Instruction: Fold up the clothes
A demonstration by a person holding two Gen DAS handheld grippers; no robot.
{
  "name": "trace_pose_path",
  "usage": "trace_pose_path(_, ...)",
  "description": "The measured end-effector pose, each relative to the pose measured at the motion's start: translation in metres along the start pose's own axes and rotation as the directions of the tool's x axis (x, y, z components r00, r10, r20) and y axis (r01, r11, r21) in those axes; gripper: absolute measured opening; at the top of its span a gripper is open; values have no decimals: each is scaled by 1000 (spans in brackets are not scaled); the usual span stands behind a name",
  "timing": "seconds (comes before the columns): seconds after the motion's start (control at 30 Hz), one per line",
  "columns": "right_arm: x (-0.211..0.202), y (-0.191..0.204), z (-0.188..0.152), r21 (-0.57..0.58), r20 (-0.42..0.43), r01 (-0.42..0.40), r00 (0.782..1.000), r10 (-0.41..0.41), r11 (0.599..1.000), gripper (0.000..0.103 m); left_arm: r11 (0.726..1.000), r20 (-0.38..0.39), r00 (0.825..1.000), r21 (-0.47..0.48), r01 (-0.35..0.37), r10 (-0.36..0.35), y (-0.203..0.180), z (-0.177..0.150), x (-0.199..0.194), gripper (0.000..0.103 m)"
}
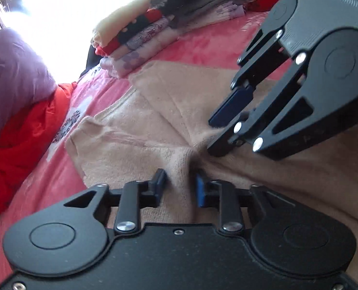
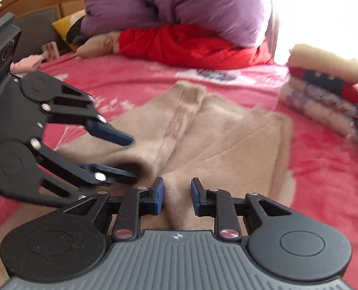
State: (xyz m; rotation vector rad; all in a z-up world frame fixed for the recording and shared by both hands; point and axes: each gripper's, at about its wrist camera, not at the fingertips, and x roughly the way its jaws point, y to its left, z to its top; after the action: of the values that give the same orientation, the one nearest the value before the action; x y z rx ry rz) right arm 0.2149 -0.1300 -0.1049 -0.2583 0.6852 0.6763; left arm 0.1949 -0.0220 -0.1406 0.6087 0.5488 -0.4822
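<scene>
**Both grippers low on the beige fleece, mid-bed**

Left gripper (image 1: 180, 174) sits at the bottom of its own view. Jaws are narrow, with a raised ridge of the beige fleece garment (image 1: 140, 145) running up into the gap. In the right wrist view it comes in from the left edge. The jaws are visibly apart: lower finger down on the fleece, upper one clear above it. Reads as not clamped.

Right gripper (image 2: 177, 181) is also narrow, with a fold of the same fleece filling the gap. In the left wrist view it enters from the upper right with its tips at a bunched spot. Creases fan out from there, so the jaws hold the fleece.

The two grippers are close together, at the near edge of the garment.

The garment lies mostly flat, centre frame in both views, on a pink floral blanket (image 1: 203, 36) covering the bed. A seam or placket runs away from the camera.

A stack of folded clothes (image 1: 135, 36) is at upper centre of the left view and far right of the right view, apart from the fleece.

A purple duvet (image 2: 179, 4) is piled on red bedding (image 2: 191, 46), top of the right view.

Both pictures are slightly blurred.
</scene>
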Motion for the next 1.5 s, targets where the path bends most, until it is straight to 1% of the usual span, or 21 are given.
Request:
trace_pose_path(0.07, 6, 2, -4, -11, -5, 9, 1000, -10, 1000, 26, 997, 30, 1000, -72, -2, 4, 7, 4, -4, 6)
trace_pose_path(0.17, 6, -13, -4, 102, 34, -40, 999, 36, 994, 22, 999, -21, 1000, 52, -1, 3, -4, -2, 3, 5)
trace_pose_path(0.23, 10, -14, -8, 106, 26, -51, 998, 49, 993, 22, 996, -34, 999, 90, 8, -5, -6, -2, 1, 8)
trace_pose_path(0.27, 12, -11, -10, 85, 13, -46, 999, 45, 995, 23, 997, -42, 999, 67, 35, -33, 1, 1, -5, 13)
trace_pose_path(0.33, 9, -9, -5, 66, 6, -41, 999, 41, 997, 23, 994, -3, 994, -33, 105, -105, 23, 4, -23, 51)
trace_pose_path(0.43, -14, -23, 4, 139, 66, -133, 990, 125, 981, 23, 957, 106, 987, -248, 147, -124, 64, 7, -43, 50)
trace_pose_path(0.5, -24, -31, 11, 167, 105, -145, 986, 128, 975, 23, 930, 128, 984, -333, 158, -122, 83, 9, -38, 48)
trace_pose_path(0.57, -29, -38, 17, 173, 134, -140, 984, 118, 975, 23, 932, 48, 987, -324, 163, -156, 84, 3, -13, 48)
trace_pose_path(0.67, -4, -38, 12, 115, 40, -84, 996, 80, 990, 25, 937, -18, 979, -293, 188, -202, 72, -15, 15, 48)
trace_pose_path(0.7, 2, -36, 9, 102, 22, -73, 997, 71, 992, 24, 926, 8, 978, -320, 201, -210, 82, -12, 5, 48)
trace_pose_path(0.77, 11, -33, 1, 79, -2, -57, 998, 58, 995, 23, 879, 117, 974, -419, 227, -196, 115, -9, -19, 47)
trace_pose_path(0.83, 0, -32, 7, 52, 34, -51, 998, 50, 997, 23, 807, 204, 969, -544, 231, -140, 150, -20, -32, 47)
trace_pose_path(0.9, -8, -41, 10, 96, 76, -66, 995, 59, 993, 23, 766, 219, 971, -608, 210, -92, 170, -30, -33, 41)
trace_pose_path(0.93, -9, -48, 12, 125, 88, -73, 994, 62, 990, 23, 765, 209, 975, -614, 193, -78, 174, -31, -32, 38)
trace_pose_path(1.0, -5, -54, 13, 132, 80, -61, 995, 51, 989, 23, 791, 199, 978, -588, 167, -59, 173, -24, -27, 37)
trace_pose_path(1.17, 5, -63, 24, 107, 85, -32, 996, 23, 994, 23, 906, 200, 979, -405, 121, -41, 151, 8, -3, 37)
trace_pose_path(1.27, 15, -76, 32, 94, 91, -9, 996, 0, 996, 23, 954, 210, 976, -281, 109, -50, 142, 20, 22, 37)
trace_pose_path(1.37, 26, -91, 38, 100, 100, 8, 995, -18, 995, 23, 970, 197, 979, -220, 101, -57, 138, 25, 49, 37)
trace_pose_path(1.43, 35, -102, 41, 100, 107, 14, 994, -24, 995, 23, 972, 100, 995, -230, 50, -28, 139, 19, 78, 37)
trace_pose_path(1.47, 40, -106, 43, 99, 112, 18, 993, -29, 995, 23, 965, 66, 998, -260, 37, -20, 142, 15, 91, 39)
trace_pose_path(1.5, 45, -110, 44, 102, 120, 17, 992, -29, 995, 23, 939, 65, 997, -339, 54, -34, 147, 9, 97, 42)
